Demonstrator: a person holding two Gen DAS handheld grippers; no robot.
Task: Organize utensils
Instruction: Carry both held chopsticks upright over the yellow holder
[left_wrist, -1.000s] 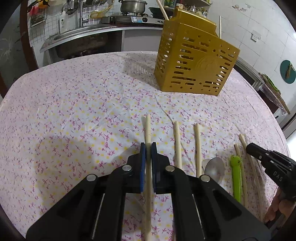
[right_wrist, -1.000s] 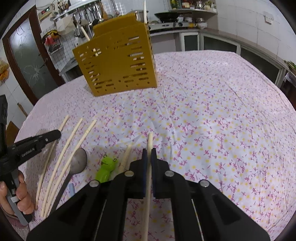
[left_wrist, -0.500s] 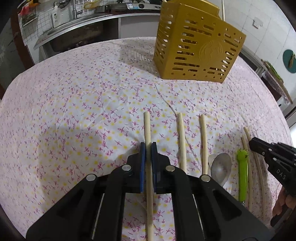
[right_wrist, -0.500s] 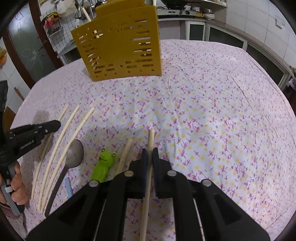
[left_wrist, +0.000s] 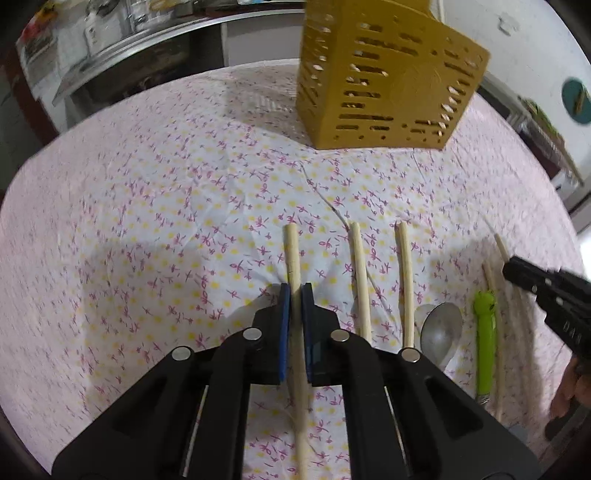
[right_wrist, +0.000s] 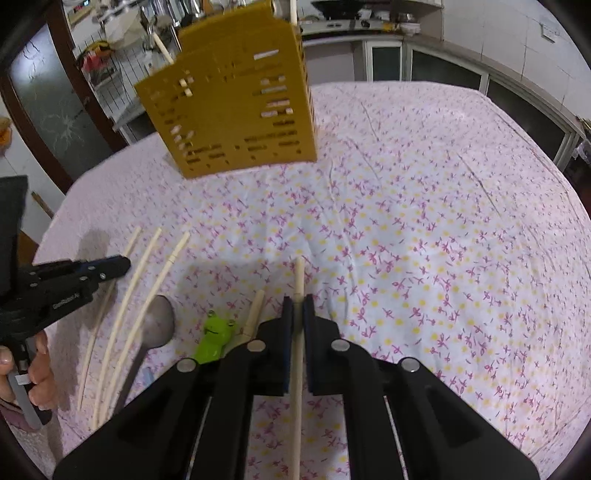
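My left gripper (left_wrist: 294, 290) is shut on a pale wooden chopstick (left_wrist: 291, 251). Two more chopsticks (left_wrist: 360, 277) lie right of it on the floral cloth, then a metal spoon (left_wrist: 439, 332) and a green frog-handled utensil (left_wrist: 484, 332). My right gripper (right_wrist: 298, 302) is shut on another chopstick (right_wrist: 298, 277); it also shows in the left wrist view (left_wrist: 546, 291). The frog utensil (right_wrist: 216, 334), the spoon (right_wrist: 157, 325) and several chopsticks (right_wrist: 147, 295) lie to its left. A yellow slotted utensil holder (left_wrist: 384, 74) (right_wrist: 236, 107) stands at the back with sticks in it.
The table carries a white cloth (right_wrist: 424, 240) with pink and yellow flowers. Kitchen counters and a sink (left_wrist: 122, 51) stand behind it. Cabinets (right_wrist: 443, 70) line the back right. The left gripper and the hand holding it show at the left of the right wrist view (right_wrist: 55, 284).
Both views have moved forward and higher: the yellow holder looms larger and nearer the top. Each gripper stays shut on its chopstick, and the utensils on the cloth lie as before.
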